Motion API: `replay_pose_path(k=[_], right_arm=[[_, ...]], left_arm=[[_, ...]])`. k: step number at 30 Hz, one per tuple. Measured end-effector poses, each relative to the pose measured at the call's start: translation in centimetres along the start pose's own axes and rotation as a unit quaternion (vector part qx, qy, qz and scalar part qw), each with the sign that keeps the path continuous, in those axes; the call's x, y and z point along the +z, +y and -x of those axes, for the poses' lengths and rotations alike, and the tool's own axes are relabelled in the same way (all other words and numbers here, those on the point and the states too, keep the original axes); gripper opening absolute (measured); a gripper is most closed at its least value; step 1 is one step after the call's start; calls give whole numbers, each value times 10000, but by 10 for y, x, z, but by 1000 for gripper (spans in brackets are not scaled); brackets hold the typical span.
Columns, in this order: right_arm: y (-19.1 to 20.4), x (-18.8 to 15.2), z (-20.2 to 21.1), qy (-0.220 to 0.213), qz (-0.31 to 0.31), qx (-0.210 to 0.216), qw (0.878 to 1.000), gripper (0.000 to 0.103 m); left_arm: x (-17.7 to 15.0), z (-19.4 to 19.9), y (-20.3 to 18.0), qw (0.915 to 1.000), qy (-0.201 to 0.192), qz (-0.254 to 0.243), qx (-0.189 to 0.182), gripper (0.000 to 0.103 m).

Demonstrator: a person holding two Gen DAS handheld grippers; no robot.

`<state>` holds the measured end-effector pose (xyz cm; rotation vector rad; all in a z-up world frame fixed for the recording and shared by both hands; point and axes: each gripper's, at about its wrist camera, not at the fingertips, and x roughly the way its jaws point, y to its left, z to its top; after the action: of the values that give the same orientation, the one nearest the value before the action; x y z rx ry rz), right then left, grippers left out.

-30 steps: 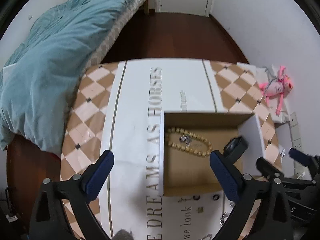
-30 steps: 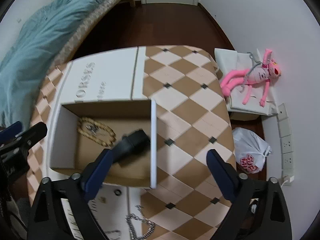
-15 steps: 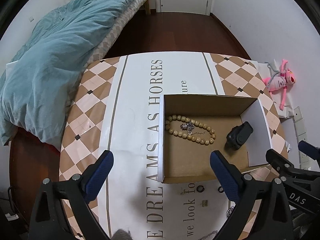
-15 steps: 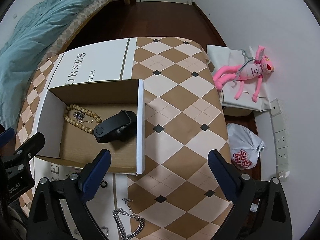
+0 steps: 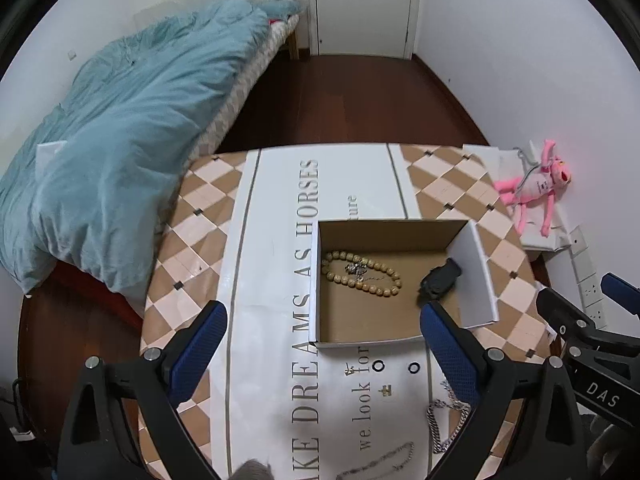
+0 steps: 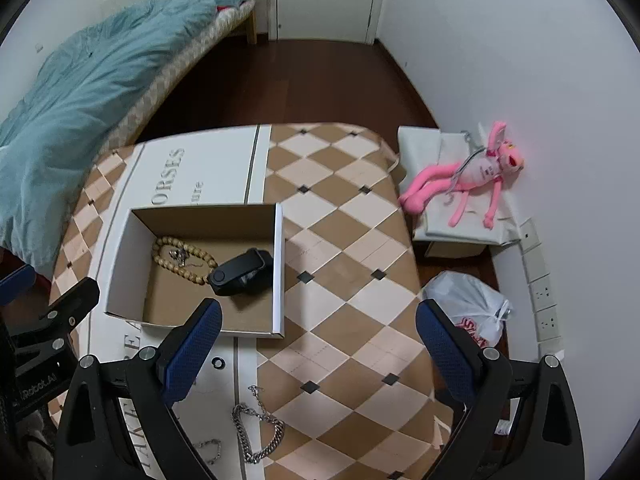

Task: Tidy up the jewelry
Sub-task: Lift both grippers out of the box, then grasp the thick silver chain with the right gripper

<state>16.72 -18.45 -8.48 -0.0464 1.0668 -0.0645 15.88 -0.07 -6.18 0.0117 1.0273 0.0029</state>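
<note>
Left claw (image 5: 322, 354) hanging released above the near part of the surface (image 5: 208, 216), blue pads spread wide, gripping nothing. Right claw (image 6: 318, 352) likewise hanging released, pads well apart, hovering over the checkered cloth just beside the box's near right corner.

Sitting on the white banner (image 5: 276, 240) printed with grey lettering: an open cardboard box (image 6: 120, 276), white outside, brown inside. Lying inside, toward the far left: a wooden bead bracelet (image 6: 182, 258) with a small silver trinket (image 5: 357, 269) resting across it. Lying inside against the right wall: a black wristband (image 6: 240, 272), just beside the beads; contact between the two impossible to tell.

Waiting outside, on the surface in front of the box: two small black rings (image 5: 377, 366), a tiny gold charm (image 5: 385, 391), a heavy silver chain (image 6: 258, 432) curled near the banner's edge, and a thinner silver chain (image 5: 380, 462) nearer the cameras.

Beyond the surface: a bed with a teal duvet (image 5: 120, 168) on the left, and a pink plush toy (image 6: 468, 182) lying on a white box by the wall at right.
</note>
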Motion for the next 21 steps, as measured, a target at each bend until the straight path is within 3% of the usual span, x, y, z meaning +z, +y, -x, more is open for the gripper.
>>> replay_pose_path(k=[7, 13, 18, 21], right_arm=[[-8, -6, 51, -440, -156, 83, 9989, 99], [-14, -16, 78, -570, -301, 294, 9975, 99], [-11, -44, 53, -133, -282, 293, 9991, 99], [-7, -71, 17, 367, -289, 332, 9984, 99]], left_arm=[[-3, 44, -3, 9995, -298, -7, -115, 99], [-11, 62, 5, 9989, -456, 74, -50, 99], [-41, 39, 13, 9995, -255, 53, 187, 99], [-64, 17, 20, 9995, 8, 19, 312, 99]])
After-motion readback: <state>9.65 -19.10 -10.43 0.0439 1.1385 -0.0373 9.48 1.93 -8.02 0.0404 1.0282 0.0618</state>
